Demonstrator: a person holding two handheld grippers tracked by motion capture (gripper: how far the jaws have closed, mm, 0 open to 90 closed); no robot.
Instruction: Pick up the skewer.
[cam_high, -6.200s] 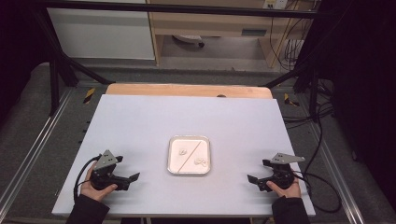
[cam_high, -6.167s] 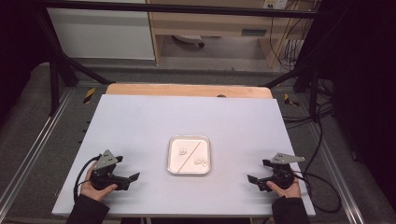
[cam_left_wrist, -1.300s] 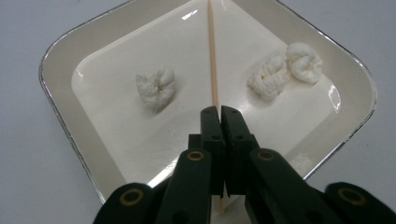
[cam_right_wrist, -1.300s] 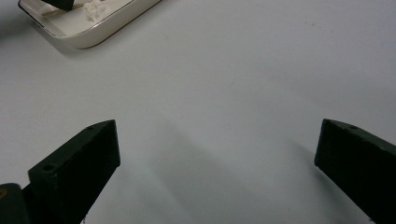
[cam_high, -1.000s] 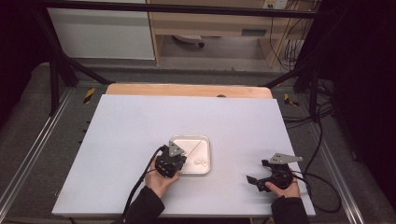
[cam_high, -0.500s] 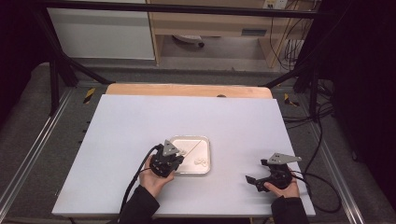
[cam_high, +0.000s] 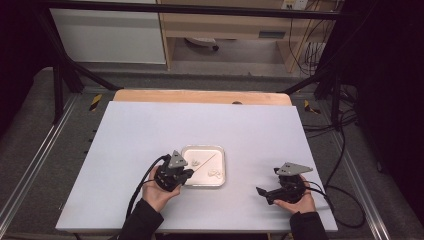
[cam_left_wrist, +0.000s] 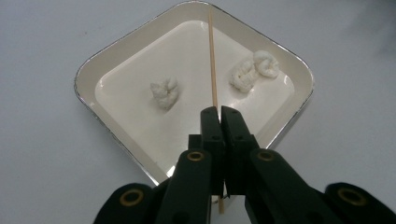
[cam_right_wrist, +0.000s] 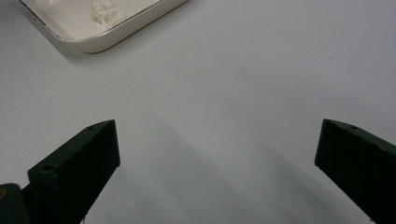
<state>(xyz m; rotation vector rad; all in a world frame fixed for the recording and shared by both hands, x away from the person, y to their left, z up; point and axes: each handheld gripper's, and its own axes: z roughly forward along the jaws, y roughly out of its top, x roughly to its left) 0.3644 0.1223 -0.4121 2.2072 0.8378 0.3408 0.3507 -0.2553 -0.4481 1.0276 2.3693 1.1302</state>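
1. Lying in the white tray (cam_left_wrist: 116, 60), a thin wooden skewer (cam_left_wrist: 212, 60) is seen with its long axis running from the tray's near-left corner towards the far-right corner in the high view.
2. The skewer's near end is pinched by the left gripper (cam_left_wrist: 219, 114), its jaws closed on it.
3. Two white lumps (cam_left_wrist: 164, 92) (cam_left_wrist: 254, 70) are held in the tray, one on either side of the skewer.
4. The right gripper (cam_right_wrist: 217, 154) is held with jaws spread wide above the bare table (cam_right_wrist: 261, 70), well apart from the tray.

thin wooden skewer (cam_left_wrist: 212, 60) across white tray (cam_left_wrist: 88, 77), w/ dough lumps (cam_left_wrist: 164, 92).
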